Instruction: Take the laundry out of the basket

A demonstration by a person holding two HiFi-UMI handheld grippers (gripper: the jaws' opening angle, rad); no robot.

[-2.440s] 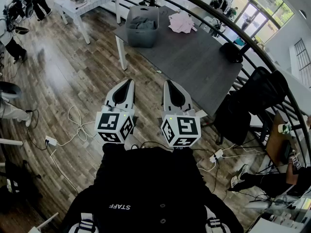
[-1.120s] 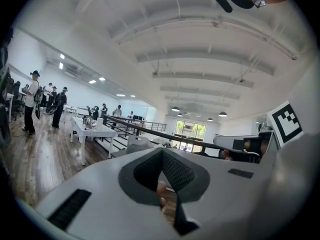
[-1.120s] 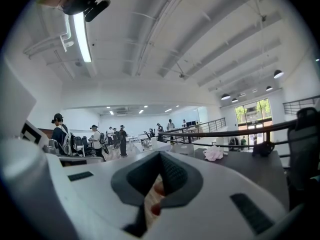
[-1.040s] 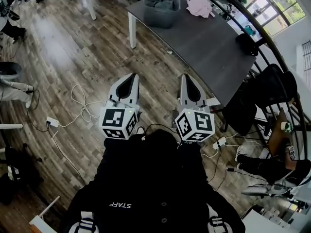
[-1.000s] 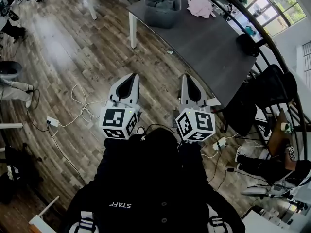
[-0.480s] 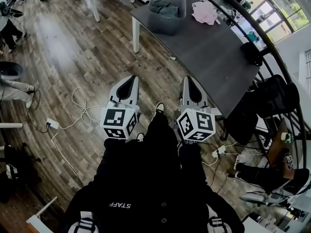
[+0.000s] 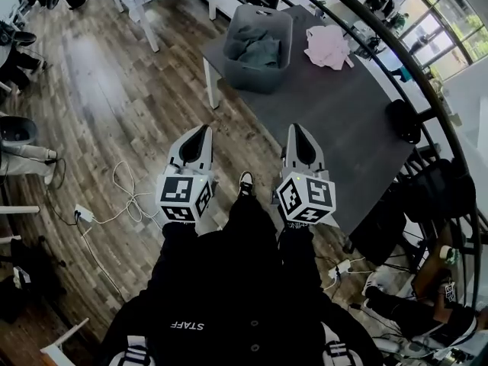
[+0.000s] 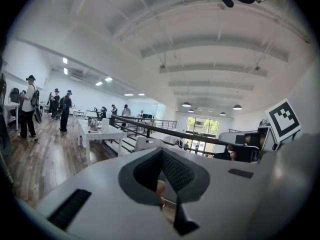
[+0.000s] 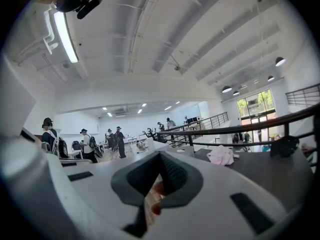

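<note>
Now vs earlier: basket (image 7: 256,79) and dark table (image 7: 335,128) sit lower and larger in the head view than half a second ago; the person has closed in on them.
Foot: a shoe (image 7: 245,181) shows between the two grippers, further forward than before.
Left gripper (image 7: 203,129): clenched, jaws together, nothing between them; held low in front of the body, same pose as earlier.
Right gripper (image 7: 296,126): clenched too, empty, level with the left one; tip over the table's near edge in the head view.
Laundry (image 7: 255,44): grey-green cloth, all inside the basket, well apart from both grippers.
Basket position: on the table's far left corner, upright.
Pink cloth (image 7: 328,44): lies on the table just right of the basket; also seen from the right gripper view (image 9: 221,155).
Black object (image 7: 402,120): on the table's right side, near the railing (image 7: 396,56).
Floor: white cables (image 7: 126,197) and a power strip (image 7: 80,218) left of the person.
In the way: only bare wood floor and the table's near edge lie between grippers and basket.
Background: white table (image 8: 100,131) and standing people to the left in the left gripper view.
</note>
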